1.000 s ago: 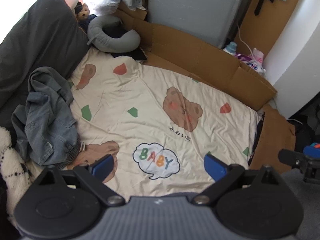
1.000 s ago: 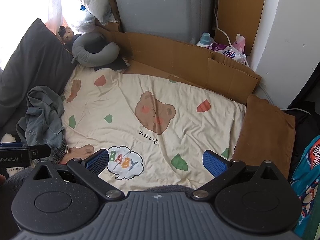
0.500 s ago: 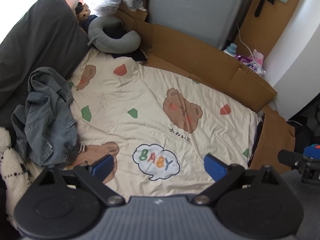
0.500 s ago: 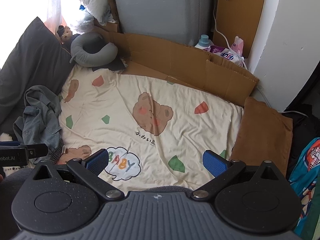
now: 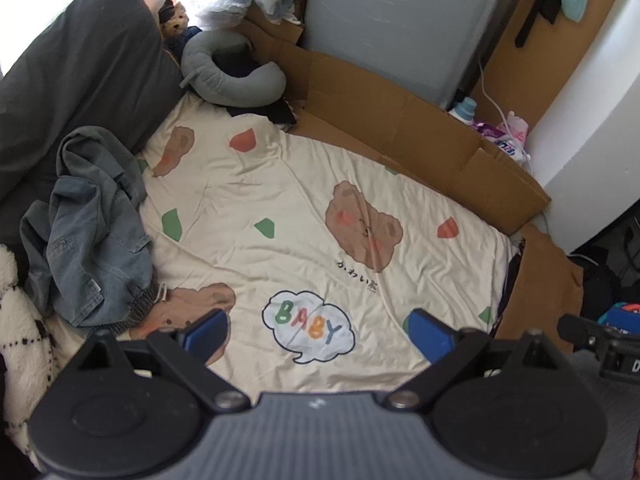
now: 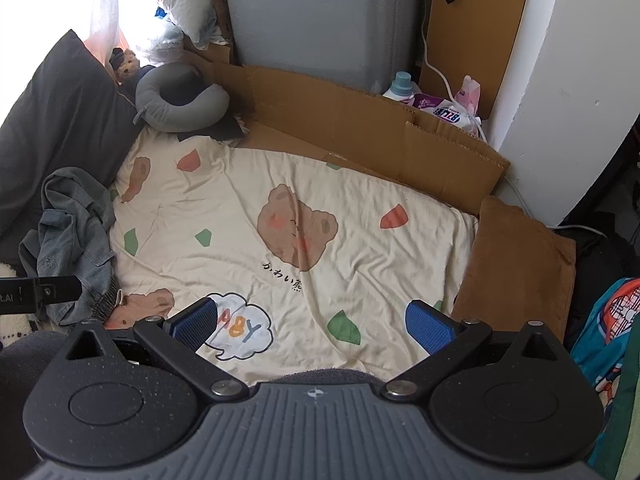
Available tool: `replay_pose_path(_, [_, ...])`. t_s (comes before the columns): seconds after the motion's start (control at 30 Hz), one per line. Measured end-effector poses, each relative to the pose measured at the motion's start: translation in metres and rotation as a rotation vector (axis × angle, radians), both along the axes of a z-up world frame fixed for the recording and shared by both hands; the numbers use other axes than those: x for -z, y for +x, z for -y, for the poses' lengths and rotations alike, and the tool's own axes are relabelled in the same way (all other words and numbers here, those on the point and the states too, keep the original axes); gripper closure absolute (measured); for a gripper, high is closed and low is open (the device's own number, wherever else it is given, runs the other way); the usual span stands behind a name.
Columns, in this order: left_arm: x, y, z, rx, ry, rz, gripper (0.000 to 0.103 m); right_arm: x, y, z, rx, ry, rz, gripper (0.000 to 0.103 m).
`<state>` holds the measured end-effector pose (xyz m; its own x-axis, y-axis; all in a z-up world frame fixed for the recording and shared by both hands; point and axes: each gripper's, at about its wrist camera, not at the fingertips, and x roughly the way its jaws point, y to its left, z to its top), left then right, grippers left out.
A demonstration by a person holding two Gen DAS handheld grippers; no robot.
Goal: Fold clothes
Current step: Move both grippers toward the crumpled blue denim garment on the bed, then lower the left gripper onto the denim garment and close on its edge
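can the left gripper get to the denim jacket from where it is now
Probably yes. The left gripper hangs open above the bear sheet, and the crumpled denim jacket lies uncovered just to its left, with nothing between them.

The right gripper point(image 6: 311, 323) hangs wide apart and empty above the bear-print sheet point(image 6: 240, 216), crumpled denim clothes point(image 6: 74, 236) at its left edge.

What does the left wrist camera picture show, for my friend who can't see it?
A crumpled denim garment lies at the left edge of a cream bear-print sheet that says BABY. The open left gripper hovers above the sheet, holding nothing.
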<state>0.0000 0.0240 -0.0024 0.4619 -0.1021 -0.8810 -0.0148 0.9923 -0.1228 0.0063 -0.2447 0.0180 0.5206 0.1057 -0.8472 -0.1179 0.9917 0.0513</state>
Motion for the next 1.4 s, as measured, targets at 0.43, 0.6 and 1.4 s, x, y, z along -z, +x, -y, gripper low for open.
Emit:
replay_pose_path(0.43, [-0.026, -0.003, -0.031, -0.021, 0.008, 0.085, 0.005, -0.035, -0.008, 0.006, -0.017, 0.023, 0.086, 0.000])
replay_pose_path(0.6, [-0.033, -0.005, -0.047, -0.041, 0.015, 0.103, 0.005, -0.042, -0.009, 0.005, -0.013, 0.039, 0.107, 0.000])
replay_pose_path(1.4, [-0.029, 0.002, -0.139, -0.168, 0.032, 0.175, 0.002, -0.041, 0.021, -0.017, -0.084, 0.178, 0.151, 0.000])
